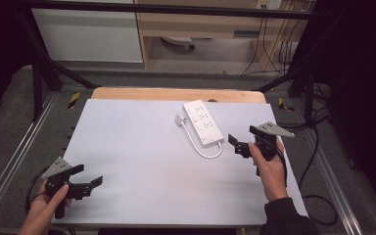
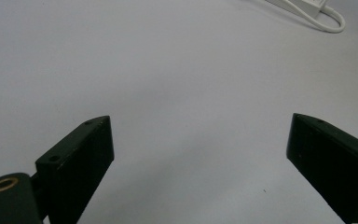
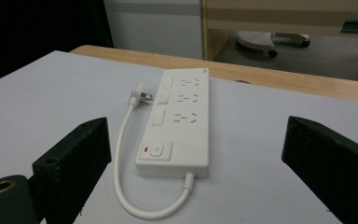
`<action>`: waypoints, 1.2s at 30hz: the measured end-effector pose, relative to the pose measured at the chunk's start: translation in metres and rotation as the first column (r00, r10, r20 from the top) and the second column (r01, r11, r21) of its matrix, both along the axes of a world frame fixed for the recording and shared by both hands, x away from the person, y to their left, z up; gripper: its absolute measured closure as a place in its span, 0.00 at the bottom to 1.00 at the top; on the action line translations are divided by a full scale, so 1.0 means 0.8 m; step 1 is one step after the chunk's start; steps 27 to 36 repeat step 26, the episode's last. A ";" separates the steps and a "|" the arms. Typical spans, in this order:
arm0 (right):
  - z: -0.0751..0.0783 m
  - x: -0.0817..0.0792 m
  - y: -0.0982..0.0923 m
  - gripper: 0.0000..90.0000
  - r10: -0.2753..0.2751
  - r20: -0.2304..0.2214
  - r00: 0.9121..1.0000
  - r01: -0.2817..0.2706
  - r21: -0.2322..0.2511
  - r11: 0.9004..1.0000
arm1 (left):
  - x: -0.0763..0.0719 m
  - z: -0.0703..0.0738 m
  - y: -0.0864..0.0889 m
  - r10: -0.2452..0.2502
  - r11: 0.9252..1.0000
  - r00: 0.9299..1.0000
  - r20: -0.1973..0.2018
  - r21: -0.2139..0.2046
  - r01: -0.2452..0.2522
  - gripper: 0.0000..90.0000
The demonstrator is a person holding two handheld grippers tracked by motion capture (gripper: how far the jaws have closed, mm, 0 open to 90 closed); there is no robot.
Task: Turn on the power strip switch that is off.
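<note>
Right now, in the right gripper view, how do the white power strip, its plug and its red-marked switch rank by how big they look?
1. Power strip, largest by far.
2. and 3. The switch and the plug look much alike; the switch lies nearer the camera, so I would not rank them.

Grey floor (image 1: 10, 127), wooden cabinet (image 1: 196, 22) behind.
</note>
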State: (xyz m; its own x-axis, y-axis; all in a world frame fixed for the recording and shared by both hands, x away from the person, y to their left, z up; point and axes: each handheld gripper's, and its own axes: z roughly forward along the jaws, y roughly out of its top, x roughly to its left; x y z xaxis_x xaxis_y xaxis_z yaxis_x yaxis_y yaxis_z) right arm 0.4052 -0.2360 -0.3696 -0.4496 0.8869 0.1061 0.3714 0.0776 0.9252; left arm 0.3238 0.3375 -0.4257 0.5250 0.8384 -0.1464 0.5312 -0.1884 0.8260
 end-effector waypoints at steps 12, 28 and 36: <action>-0.053 -0.034 -0.022 0.09 -0.036 -0.016 0.999 0.036 -0.026 0.999 | 0.000 -0.001 -0.001 -0.004 1.000 1.000 -0.001 0.003 0.004 0.08; -0.098 -0.044 -0.023 0.08 -0.035 -0.136 0.990 0.017 -0.134 0.991 | -0.001 0.000 -0.001 -0.006 1.000 1.000 0.007 0.001 0.006 0.08; -0.098 -0.044 -0.023 0.08 -0.035 -0.136 0.990 0.017 -0.134 0.991 | -0.001 0.000 -0.001 -0.006 1.000 1.000 0.007 0.001 0.006 0.08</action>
